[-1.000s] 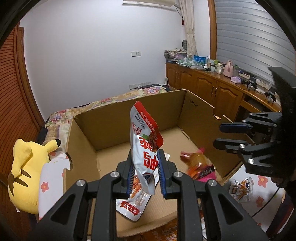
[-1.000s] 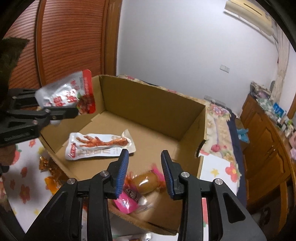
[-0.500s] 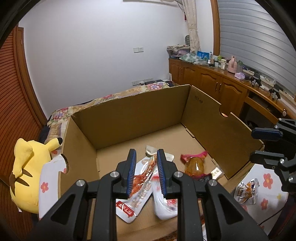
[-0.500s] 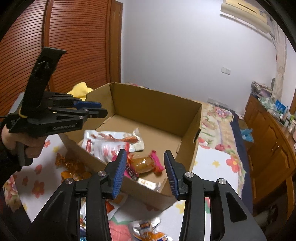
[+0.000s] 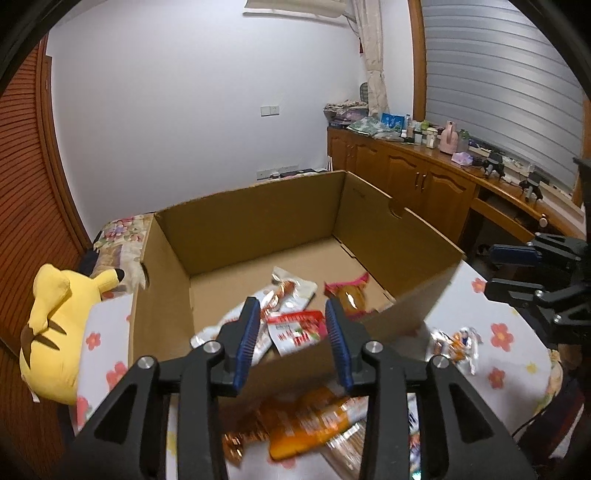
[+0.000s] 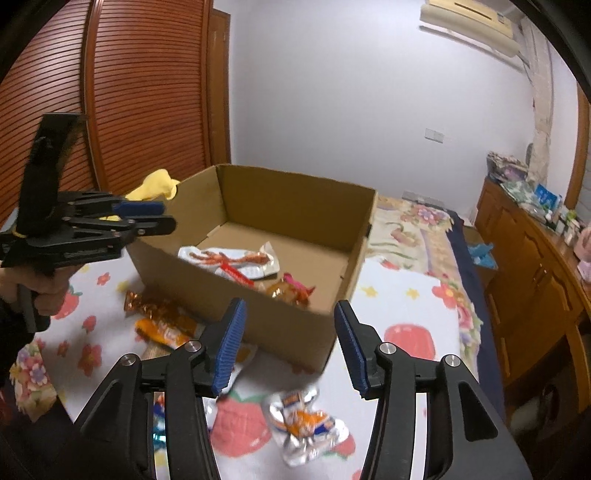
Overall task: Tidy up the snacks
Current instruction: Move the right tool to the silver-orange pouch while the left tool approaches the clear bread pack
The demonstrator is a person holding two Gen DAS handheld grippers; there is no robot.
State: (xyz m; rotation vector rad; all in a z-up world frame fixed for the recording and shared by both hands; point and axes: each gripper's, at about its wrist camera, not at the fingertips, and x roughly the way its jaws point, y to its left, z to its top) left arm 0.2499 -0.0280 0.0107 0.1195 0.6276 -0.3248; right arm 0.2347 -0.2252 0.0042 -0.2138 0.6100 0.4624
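left gripper (image 5: 291, 334) opening, empty, w/ red-white foil snack pouch (image 5: 297, 330) below in brown cardboard box (image 5: 236, 225). right gripper (image 6: 290, 345) opening, empty, nr box front.

yellow plush toy (image 5: 59, 325), wooden cabinets (image 5: 417, 184), floral bedding (image 6: 410, 229), wall-mounted air conditioner (image 6: 465, 22)
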